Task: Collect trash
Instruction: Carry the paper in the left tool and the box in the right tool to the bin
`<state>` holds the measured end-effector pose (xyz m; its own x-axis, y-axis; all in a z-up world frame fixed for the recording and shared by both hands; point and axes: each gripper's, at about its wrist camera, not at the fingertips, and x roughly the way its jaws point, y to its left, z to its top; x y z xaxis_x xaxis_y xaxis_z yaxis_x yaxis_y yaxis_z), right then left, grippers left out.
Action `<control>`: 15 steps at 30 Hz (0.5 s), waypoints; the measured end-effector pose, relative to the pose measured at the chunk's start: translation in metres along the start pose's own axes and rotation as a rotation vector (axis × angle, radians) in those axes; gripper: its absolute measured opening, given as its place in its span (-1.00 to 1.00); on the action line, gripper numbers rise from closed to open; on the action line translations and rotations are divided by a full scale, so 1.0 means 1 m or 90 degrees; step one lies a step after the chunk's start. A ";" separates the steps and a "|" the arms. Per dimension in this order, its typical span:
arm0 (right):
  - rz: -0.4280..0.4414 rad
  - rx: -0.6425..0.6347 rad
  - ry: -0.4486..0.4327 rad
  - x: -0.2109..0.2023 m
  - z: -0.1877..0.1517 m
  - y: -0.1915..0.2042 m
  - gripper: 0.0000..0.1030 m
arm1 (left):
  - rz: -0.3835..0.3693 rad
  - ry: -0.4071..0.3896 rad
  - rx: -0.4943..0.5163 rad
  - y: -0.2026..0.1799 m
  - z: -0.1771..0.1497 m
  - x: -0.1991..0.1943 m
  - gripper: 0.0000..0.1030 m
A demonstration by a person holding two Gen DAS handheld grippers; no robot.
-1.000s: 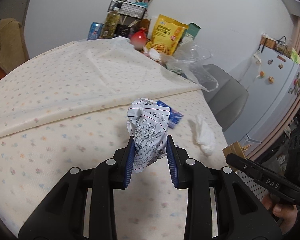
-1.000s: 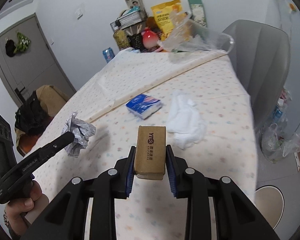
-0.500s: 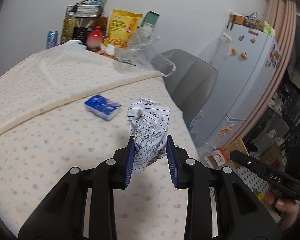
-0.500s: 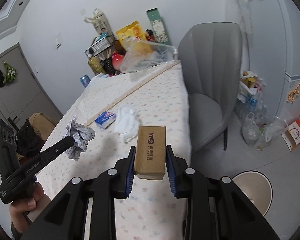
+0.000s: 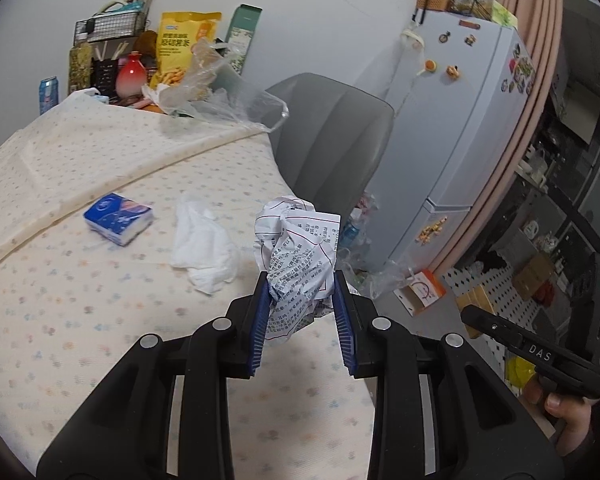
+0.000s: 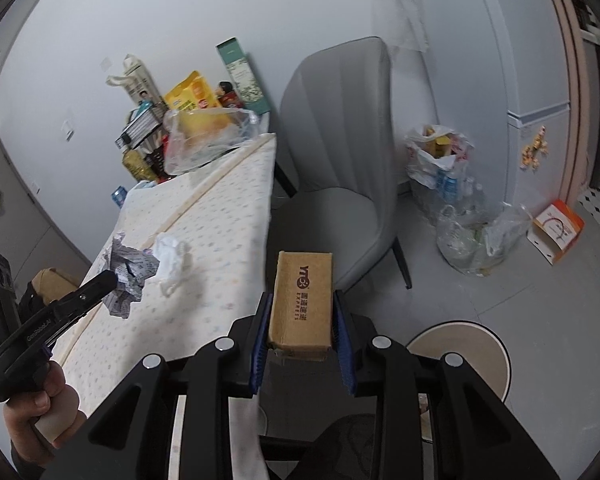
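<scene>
My left gripper is shut on a crumpled printed paper, held above the right edge of the dotted tablecloth. The same paper shows at the left of the right wrist view, in the other gripper's tip. My right gripper is shut on a small brown cardboard box, held past the table's edge over the grey floor. A round beige bin stands on the floor at lower right of the box. On the cloth lie a white crumpled tissue and a blue tissue pack.
A grey chair stands by the table's side. Plastic bags of bottles and an orange-white carton sit on the floor near a white fridge. Snack bags, bottles and a clear plastic bag crowd the table's far end.
Both grippers have swung to the right, off the table's middle toward its edge and the floor. Each keeps its hold. The chair, fridge and round bin have come into view.
</scene>
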<state>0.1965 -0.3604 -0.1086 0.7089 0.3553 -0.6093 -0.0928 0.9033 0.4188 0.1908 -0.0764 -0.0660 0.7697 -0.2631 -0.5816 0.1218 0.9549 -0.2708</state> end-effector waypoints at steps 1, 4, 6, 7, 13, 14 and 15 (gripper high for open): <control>-0.005 0.007 0.001 0.001 -0.001 -0.007 -0.42 | -0.002 0.005 0.004 -0.004 -0.001 0.004 -0.41; -0.019 0.021 0.004 0.005 -0.004 -0.022 -0.42 | -0.004 0.014 0.010 -0.011 -0.003 0.012 -0.41; -0.029 0.032 0.007 0.009 -0.005 -0.033 -0.42 | -0.004 0.021 0.012 -0.016 -0.004 0.018 -0.41; -0.034 0.037 0.008 0.010 -0.006 -0.039 -0.42 | -0.004 0.024 0.014 -0.017 -0.005 0.020 -0.41; -0.060 0.062 0.012 0.020 -0.010 -0.067 -0.40 | -0.005 0.043 0.026 -0.031 -0.008 0.034 -0.41; -0.066 0.063 0.011 0.021 -0.009 -0.071 -0.40 | -0.006 0.045 0.029 -0.034 -0.009 0.036 -0.41; -0.070 0.060 0.008 0.022 -0.009 -0.074 -0.30 | -0.007 0.048 0.031 -0.037 -0.009 0.038 -0.41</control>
<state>0.2129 -0.4169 -0.1589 0.7024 0.2585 -0.6632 0.0514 0.9109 0.4095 0.2100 -0.1231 -0.0853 0.7194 -0.2807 -0.6353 0.1613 0.9572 -0.2403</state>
